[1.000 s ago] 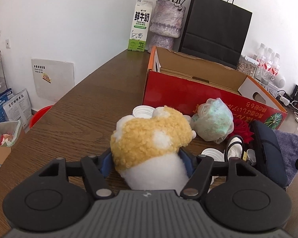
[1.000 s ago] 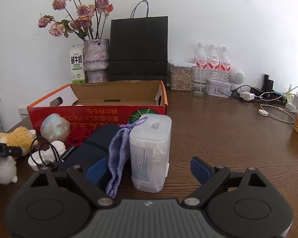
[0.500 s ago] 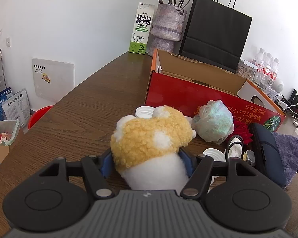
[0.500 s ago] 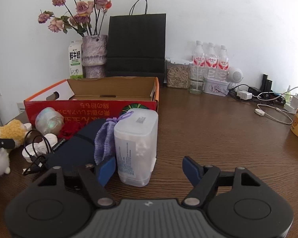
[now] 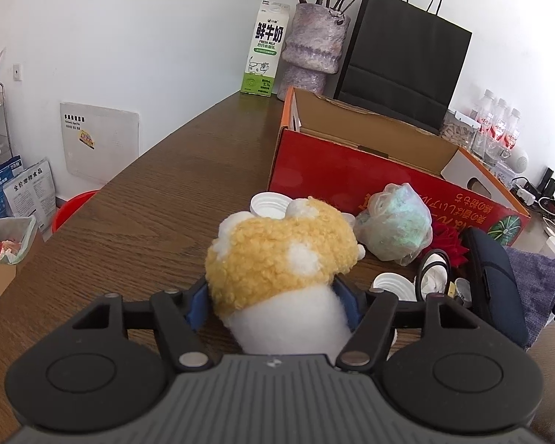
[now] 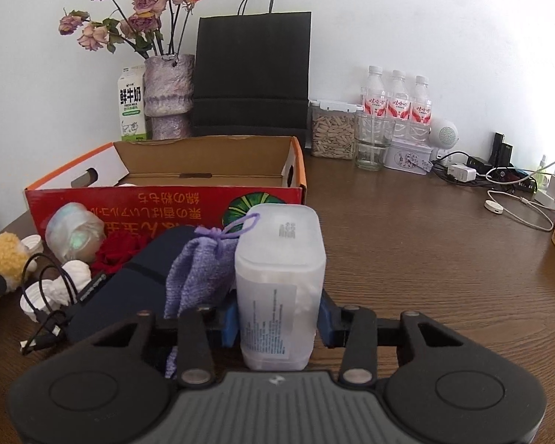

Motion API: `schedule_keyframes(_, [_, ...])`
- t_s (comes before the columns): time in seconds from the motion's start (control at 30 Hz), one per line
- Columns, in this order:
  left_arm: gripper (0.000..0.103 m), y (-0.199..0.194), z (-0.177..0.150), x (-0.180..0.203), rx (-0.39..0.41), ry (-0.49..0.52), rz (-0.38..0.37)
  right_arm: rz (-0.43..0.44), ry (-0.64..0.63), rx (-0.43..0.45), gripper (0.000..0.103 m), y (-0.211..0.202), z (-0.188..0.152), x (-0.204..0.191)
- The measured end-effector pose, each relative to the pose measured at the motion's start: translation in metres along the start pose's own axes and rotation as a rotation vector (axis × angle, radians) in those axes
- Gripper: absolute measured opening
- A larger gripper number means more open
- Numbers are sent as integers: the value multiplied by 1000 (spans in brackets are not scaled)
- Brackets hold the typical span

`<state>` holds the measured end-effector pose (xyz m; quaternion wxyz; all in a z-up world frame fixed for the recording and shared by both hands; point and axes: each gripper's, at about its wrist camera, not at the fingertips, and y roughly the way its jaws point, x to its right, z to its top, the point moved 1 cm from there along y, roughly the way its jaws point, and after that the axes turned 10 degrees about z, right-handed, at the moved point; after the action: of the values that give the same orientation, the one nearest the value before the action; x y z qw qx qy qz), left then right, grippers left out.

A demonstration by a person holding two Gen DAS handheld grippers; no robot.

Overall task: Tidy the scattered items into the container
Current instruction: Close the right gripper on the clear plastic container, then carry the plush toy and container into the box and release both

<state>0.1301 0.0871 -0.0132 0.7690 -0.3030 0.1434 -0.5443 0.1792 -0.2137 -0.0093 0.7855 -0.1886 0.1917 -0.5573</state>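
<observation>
The left tool (image 5: 275, 305) is clamped on a yellow-and-white plush toy (image 5: 281, 255) on the counter (image 5: 159, 199), before the red cardboard box (image 6: 166, 203). The right tool (image 6: 277, 320) is closing around an upright translucent plastic container (image 6: 279, 285).

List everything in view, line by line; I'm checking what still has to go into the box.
cardboard box: one, red, open, mid-table
plush toy: one, yellow and white, in front of the box
plastic container: one, translucent white, upright
drawstring pouch: one, lilac, leaning left of the container
dark case: one, navy, left of the pouch
bagged bundle: one, pale green, against the box front
milk carton: one, white and green, behind the box
paper bag: one, black, by the wall
water bottles: three, clear
left hand-held gripper: closed on the plush toy
right hand-held gripper: jaws closing, container between them
</observation>
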Motion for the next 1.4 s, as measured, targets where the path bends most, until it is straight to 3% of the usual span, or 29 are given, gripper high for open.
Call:
schedule_keyframes(0.37, [63, -23, 3, -2, 71, -26, -40, 13, 19, 118, 40, -34, 5, 9])
schedule_keyframes(0.77, [63, -43, 49, 24, 212, -5, -97, 45, -52, 232, 40, -42, 46, -2])
schedule_keyframes(1.07, [64, -29, 97, 63, 286, 19, -131, 106, -97, 293, 40, -9, 100, -23])
schedule_keyframes(1.4, [64, 34, 152, 108, 268, 36, -131, 149, -66, 271, 40, 64, 153, -37])
